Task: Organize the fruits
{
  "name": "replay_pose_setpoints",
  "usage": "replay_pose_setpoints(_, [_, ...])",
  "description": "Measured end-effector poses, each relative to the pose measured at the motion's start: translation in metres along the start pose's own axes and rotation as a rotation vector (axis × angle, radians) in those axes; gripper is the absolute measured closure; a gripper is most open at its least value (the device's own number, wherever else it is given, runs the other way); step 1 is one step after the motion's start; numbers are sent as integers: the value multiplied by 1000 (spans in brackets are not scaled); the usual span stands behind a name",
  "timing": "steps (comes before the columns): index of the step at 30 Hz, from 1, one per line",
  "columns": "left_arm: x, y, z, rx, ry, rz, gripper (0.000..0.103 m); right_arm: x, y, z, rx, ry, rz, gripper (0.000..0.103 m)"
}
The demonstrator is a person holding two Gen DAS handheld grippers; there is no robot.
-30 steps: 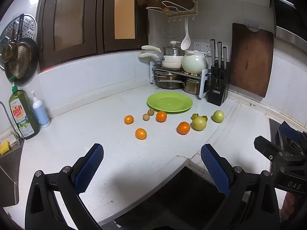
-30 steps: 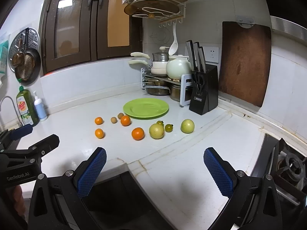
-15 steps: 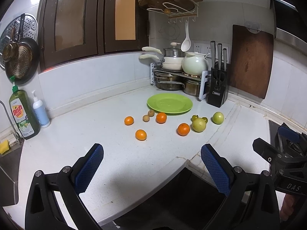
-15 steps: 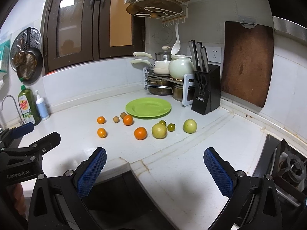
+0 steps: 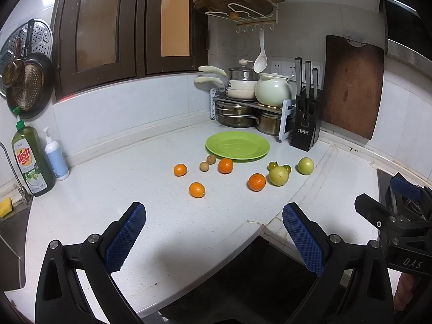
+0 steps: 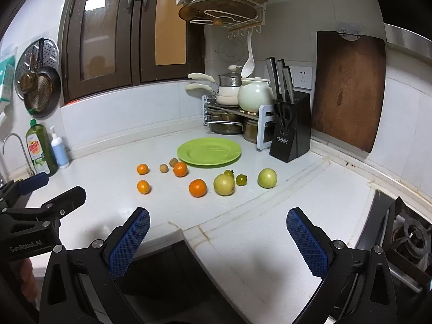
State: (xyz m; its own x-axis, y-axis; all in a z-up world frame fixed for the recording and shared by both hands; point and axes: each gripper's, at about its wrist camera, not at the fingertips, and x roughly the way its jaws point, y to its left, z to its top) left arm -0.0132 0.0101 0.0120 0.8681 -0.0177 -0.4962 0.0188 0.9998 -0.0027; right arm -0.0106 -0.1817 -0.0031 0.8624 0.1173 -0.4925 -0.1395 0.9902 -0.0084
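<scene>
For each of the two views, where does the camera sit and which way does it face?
Left wrist: rides the left gripper, held over the counter's front edge, facing the corner; its own open fingers show, and the right gripper at the right edge.
Right wrist: rides the right gripper, further right near the stove burner, facing the same corner; its open fingers show, and the left gripper at the left.
Shared: green plate, scattered fruit, knife block.
</scene>
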Motion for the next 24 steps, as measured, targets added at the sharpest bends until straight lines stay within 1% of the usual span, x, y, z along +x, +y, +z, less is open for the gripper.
replay_pose_setpoints(24, [-1, -1, -2, -1, -2, 2, 0, 1, 2, 1, -1, 6, 4, 1])
